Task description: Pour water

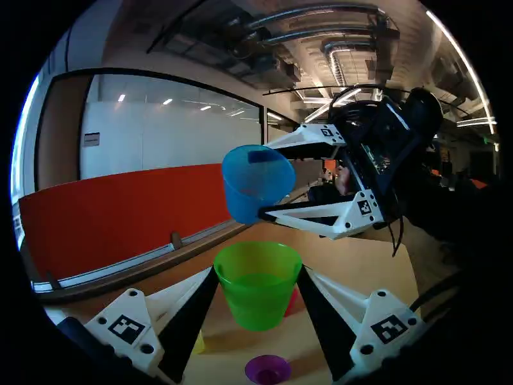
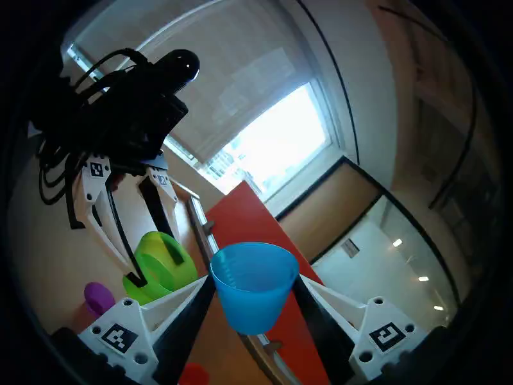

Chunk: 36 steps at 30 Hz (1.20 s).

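Left gripper [image 1: 258,274] clamps the green cup [image 1: 258,305] mid-wall. Right gripper [image 2: 254,285] clamps the blue cup [image 2: 251,301], at green's twelve o'clock. Both look like light, slick, squeezable plastic.

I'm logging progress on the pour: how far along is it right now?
Done: both cups are gripped, the green cup in the left gripper, the blue cup in the right gripper. In hand: the blue cup is held tilted above the green one. No stream shows, and I cannot tell whether water has landed. Left: finish pouring, set both down.
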Motion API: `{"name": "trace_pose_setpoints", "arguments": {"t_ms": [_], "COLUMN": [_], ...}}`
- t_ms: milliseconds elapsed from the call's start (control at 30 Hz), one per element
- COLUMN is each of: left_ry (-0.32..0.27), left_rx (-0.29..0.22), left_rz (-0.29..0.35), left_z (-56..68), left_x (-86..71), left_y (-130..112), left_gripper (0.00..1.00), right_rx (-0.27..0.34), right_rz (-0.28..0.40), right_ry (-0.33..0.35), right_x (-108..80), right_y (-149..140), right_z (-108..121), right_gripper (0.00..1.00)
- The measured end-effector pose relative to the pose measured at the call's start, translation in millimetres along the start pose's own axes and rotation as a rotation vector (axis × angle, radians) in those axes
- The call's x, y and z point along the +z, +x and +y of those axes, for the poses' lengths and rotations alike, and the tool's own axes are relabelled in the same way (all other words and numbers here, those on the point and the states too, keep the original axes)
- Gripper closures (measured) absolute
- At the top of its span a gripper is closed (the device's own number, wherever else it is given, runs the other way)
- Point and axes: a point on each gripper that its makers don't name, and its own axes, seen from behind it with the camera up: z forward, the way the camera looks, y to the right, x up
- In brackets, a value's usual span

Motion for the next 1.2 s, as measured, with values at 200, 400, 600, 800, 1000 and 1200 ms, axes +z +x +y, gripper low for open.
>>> {"name": "trace_pose_setpoints", "arguments": {"t_ms": [200,400,600,800,1000,1200], "left_ry": [0.001,0.004,0.007,0.006,0.008,0.000], "left_rx": [0.005,0.003,0.009,0.009,0.011,0.014], "left_rz": [0.000,-0.004,-0.010,-0.012,-0.017,-0.029], "left_z": [0.2,-1.0,-0.1,0.8,0.0,1.7], "left_x": [-1.4,-1.2,-1.4,-3.0,-4.9,-7.3], "left_y": [1.8,0.2,-1.1,-2.0,-1.2,-3.6], "left_gripper": [0.14,0.14,0.14,0.14,0.14,0.14], "right_rx": [0.139,0.279,0.461,0.625,0.689,0.705], "right_rz": [-0.010,-0.024,-0.090,-0.115,-0.142,-0.166], "right_ry": [-0.003,0.001,-0.014,0.016,0.040,0.076], "right_x": [-4.2,-10.1,-12.4,-15.5,-18.3,-26.6], "right_y": [-7.3,-12.0,-29.6,-35.8,-41.6,-44.3], "right_z": [-2.5,-8.8,-9.5,-19.1,-27.0,-36.8], "right_gripper": [0.11,0.11,0.11,0.11,0.11,0.11]}}
